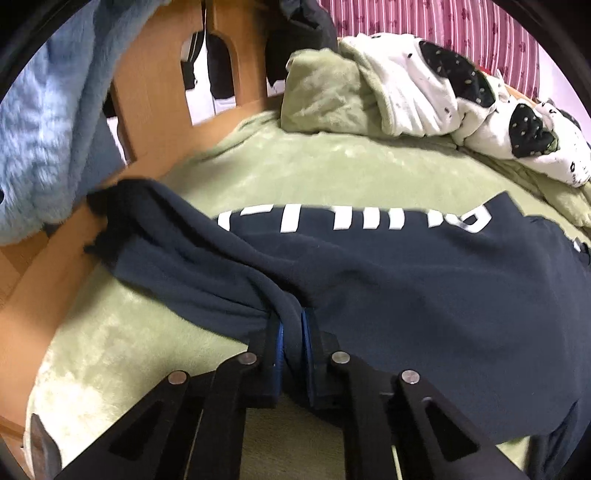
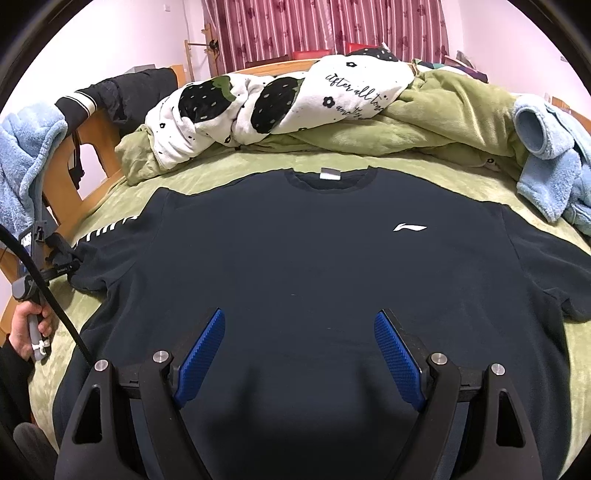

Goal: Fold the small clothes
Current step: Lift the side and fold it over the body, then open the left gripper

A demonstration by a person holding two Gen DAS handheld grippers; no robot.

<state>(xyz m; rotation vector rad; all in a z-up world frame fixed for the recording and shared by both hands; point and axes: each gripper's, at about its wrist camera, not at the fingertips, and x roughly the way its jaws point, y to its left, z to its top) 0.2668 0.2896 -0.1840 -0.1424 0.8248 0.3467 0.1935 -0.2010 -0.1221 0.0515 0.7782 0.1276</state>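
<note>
1. Navy T-shirt (image 2: 295, 258): lies front up and spread flat on the green blanket (image 2: 229, 162), collar toward the pillows, white chest logo visible.
2. Left gripper (image 1: 291, 332): fingers nearly closed, pinching a bunched ridge of the shirt's sleeve, the one with white lettering (the sleeve's outer end trails toward the bed's wooden frame (image 1: 147, 155)).
3. Right gripper (image 2: 295, 354): blue pads spread wide over the lower middle of the shirt, holding nothing; whether they touch the cloth cannot be told.
4. Step in hand, judged: folding the pinched sleeve inward across the body. Done well, the left hand would lift just enough to clear the cloth, carry the sleeve over in one sweep and lay it flat; the right could pin the body so that it does not drag.
5. Surface: soft plush blanket, likely to cling and wrinkle under sliding cloth.
6. Room: rumpled white strawberry-print quilt (image 2: 280, 99) at the head, a light blue fleece garment (image 2: 554, 162) beside it, striped maroon curtain (image 2: 332, 26) behind.
</note>
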